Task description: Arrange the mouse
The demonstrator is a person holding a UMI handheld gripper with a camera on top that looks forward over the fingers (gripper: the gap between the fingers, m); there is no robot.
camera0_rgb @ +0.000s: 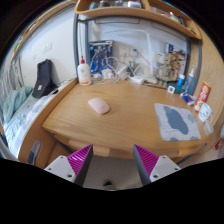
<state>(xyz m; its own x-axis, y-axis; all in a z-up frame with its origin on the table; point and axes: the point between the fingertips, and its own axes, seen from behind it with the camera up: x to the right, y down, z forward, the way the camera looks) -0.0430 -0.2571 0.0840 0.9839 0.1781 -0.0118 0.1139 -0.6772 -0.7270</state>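
Note:
A pale pink mouse (98, 105) lies on the wooden desk (120, 125), left of the middle. A grey mouse mat (177, 121) lies at the desk's right end, apart from the mouse. My gripper (113, 160) is open and empty, its magenta pads (81, 158) spread wide. It hangs in front of the desk's near edge, well back from the mouse.
A white bottle with a red cap (84, 71) stands at the back left beside a black object (44, 78). Cables and small items (125, 68) crowd the back edge under a shelf (135, 12). Boxes (202, 97) stand at the far right. A bed (18, 110) lies left.

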